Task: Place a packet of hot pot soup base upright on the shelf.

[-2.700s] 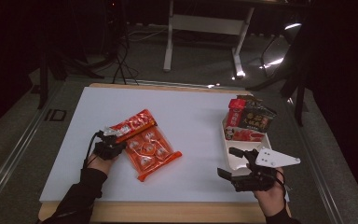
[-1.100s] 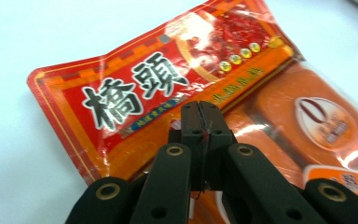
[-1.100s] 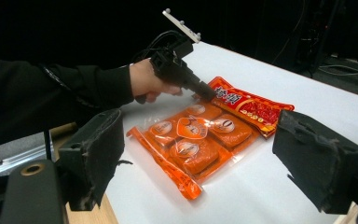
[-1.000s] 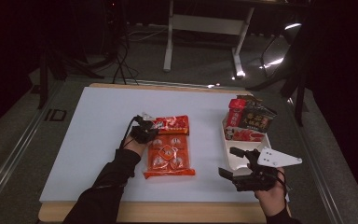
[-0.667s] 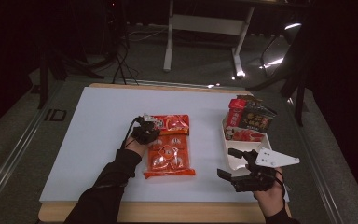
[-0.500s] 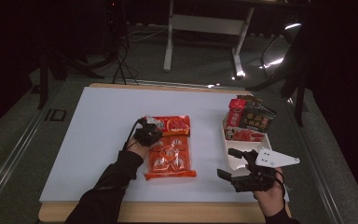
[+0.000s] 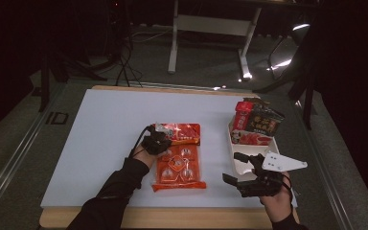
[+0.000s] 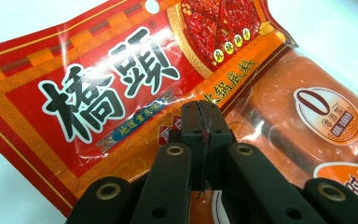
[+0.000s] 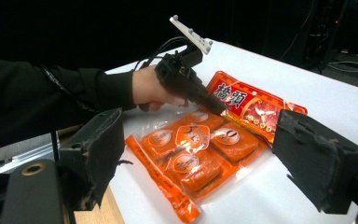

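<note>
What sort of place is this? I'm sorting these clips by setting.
Probably a lab or studio set up for recording: a white table in a dark room, cables on the floor, and handheld grippers working a snack packet.

My matt black jaws meet over a glossy plastic packet point(image 8: 121, 88); the table point(image 7: 100, 134) looks smooth, matt white.
</note>
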